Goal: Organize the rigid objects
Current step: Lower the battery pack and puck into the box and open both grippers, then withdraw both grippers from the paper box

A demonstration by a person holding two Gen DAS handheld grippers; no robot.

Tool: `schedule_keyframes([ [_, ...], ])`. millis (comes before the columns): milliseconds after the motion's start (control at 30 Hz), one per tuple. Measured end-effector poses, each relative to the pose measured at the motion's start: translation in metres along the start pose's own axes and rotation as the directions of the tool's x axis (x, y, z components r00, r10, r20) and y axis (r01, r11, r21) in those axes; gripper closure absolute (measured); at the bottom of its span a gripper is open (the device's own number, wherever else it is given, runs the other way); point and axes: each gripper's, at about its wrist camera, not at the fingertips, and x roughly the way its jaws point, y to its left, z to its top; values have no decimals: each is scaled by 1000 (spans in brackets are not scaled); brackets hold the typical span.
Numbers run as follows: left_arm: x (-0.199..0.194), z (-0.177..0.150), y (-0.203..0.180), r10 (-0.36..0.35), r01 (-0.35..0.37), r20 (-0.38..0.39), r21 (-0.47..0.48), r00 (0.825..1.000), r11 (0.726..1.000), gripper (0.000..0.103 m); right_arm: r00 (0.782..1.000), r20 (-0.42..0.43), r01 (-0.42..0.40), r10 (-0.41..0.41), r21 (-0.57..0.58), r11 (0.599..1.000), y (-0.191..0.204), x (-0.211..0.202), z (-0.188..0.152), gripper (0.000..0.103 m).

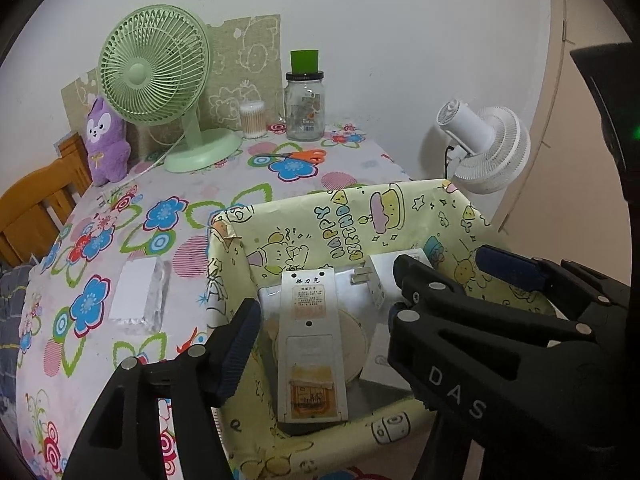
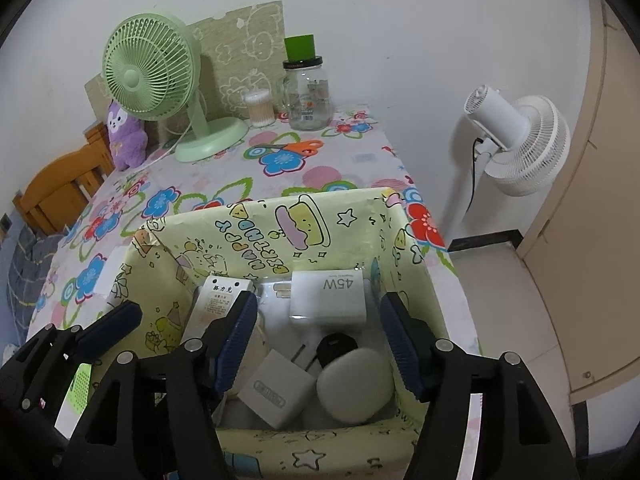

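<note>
A yellow-green box printed "HAPPY BIRTHDAY" stands on the flowered table and holds several items. My left gripper hangs open over its left half, pads clear on both sides of a long white card lying inside. My right gripper is open over the right half, above a grey oval case, a white charger cube and a black piece, touching none. A white "45W" box lies at the far wall. A clear case with a white insert rests on the table, left of the box.
At the back stand a green desk fan, a purple plush, a cotton-swab tub and a glass jar. Orange scissors lie before the jar. A white floor fan stands off the right edge, wooden chairs at left.
</note>
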Motion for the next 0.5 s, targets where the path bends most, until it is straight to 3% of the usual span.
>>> schedule_keyframes([
  [500,-35,-6,16,-6,5,45,20,999,1000,23,998,50,26,-28,37,999,13,-32,-9,21],
])
